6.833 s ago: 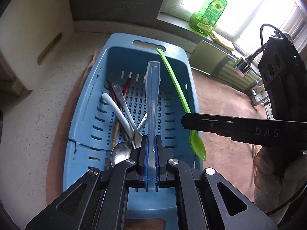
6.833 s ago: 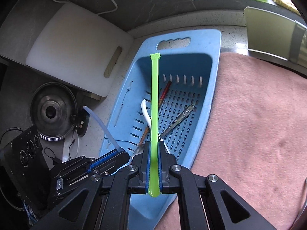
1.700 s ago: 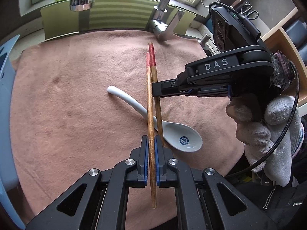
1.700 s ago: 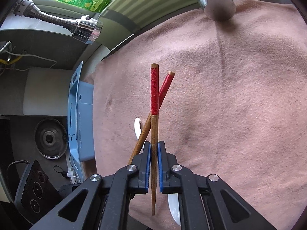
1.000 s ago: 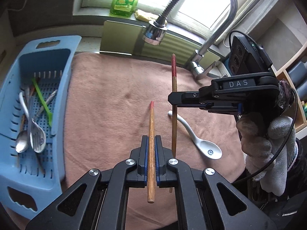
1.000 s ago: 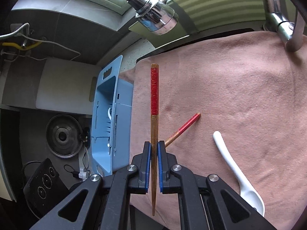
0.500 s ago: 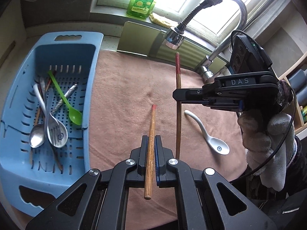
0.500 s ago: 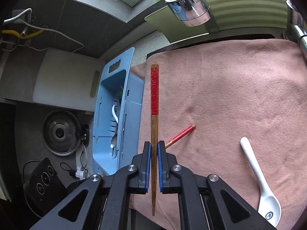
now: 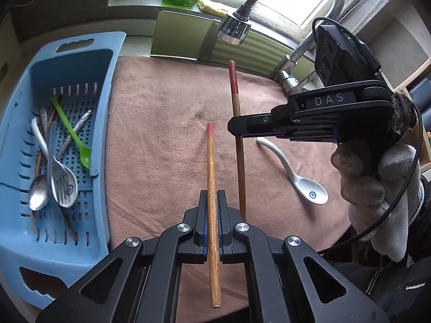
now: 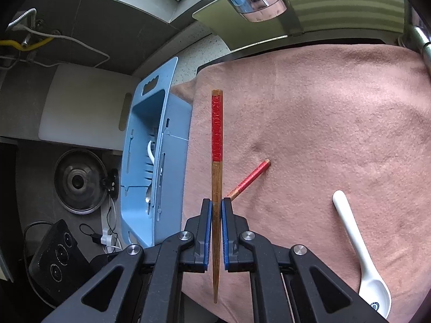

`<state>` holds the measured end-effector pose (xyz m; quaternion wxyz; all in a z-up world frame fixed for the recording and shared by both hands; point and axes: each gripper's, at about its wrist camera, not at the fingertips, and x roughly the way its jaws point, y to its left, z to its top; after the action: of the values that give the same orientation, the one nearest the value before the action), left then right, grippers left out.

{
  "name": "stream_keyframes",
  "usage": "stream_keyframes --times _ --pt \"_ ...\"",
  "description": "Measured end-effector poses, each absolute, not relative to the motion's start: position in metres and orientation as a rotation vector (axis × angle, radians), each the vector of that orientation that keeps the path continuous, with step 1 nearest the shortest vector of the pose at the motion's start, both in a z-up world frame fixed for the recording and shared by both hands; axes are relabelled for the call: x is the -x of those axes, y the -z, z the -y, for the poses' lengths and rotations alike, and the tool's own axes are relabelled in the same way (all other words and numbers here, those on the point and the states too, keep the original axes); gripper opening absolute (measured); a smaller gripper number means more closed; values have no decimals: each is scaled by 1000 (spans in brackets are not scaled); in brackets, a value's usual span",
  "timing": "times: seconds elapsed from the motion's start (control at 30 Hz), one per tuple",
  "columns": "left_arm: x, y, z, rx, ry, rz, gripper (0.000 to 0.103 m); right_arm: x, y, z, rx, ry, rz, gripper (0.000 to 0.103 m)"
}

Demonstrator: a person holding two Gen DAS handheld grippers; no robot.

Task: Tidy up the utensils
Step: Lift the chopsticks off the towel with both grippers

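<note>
Over the pink-brown towel (image 9: 161, 123) my left gripper (image 9: 212, 196) is shut on a wooden chopstick with a red end (image 9: 210, 167). To its right, my right gripper (image 9: 234, 128), held in a gloved hand (image 9: 377, 185), is shut on the matching chopstick (image 9: 237, 113), which stands nearly parallel. In the right wrist view my right gripper (image 10: 214, 204) clamps that chopstick (image 10: 216, 145), and the left one's red end (image 10: 252, 176) pokes out behind it. A white ceramic spoon (image 9: 296, 172) lies on the towel, also visible as the spoon (image 10: 358, 250) at lower right.
A blue slotted basket (image 9: 105, 123) at the left holds a green spoon (image 9: 72, 137), a metal spoon, a fork and other utensils. A faucet head (image 9: 234, 31) hangs over the towel's far edge. A cutting board (image 10: 80, 102) and pot lid (image 10: 78, 180) lie beyond the basket.
Both grippers keep their chopsticks. The right gripper has drifted toward the basket side, so the white spoon sits further right in its view. The left chopstick tilts slightly more.
</note>
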<state>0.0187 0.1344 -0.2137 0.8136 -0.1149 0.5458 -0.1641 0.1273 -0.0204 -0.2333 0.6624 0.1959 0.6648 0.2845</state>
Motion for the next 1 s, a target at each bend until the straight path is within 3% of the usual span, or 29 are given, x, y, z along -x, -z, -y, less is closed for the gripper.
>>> stream_keyframes --times 0.4,0.53,1.0 --pt "-33 251 -112 231 376 -1300 5 -127 257 21 -410 -636 -1546 7" --pt "-41 261 -111 255 363 -1326 12 -128 261 24 -409 -629 -1554 7" --pt "-74 279 -64 31 317 -1354 12 -128 268 52 -443 -584 -1567 7"
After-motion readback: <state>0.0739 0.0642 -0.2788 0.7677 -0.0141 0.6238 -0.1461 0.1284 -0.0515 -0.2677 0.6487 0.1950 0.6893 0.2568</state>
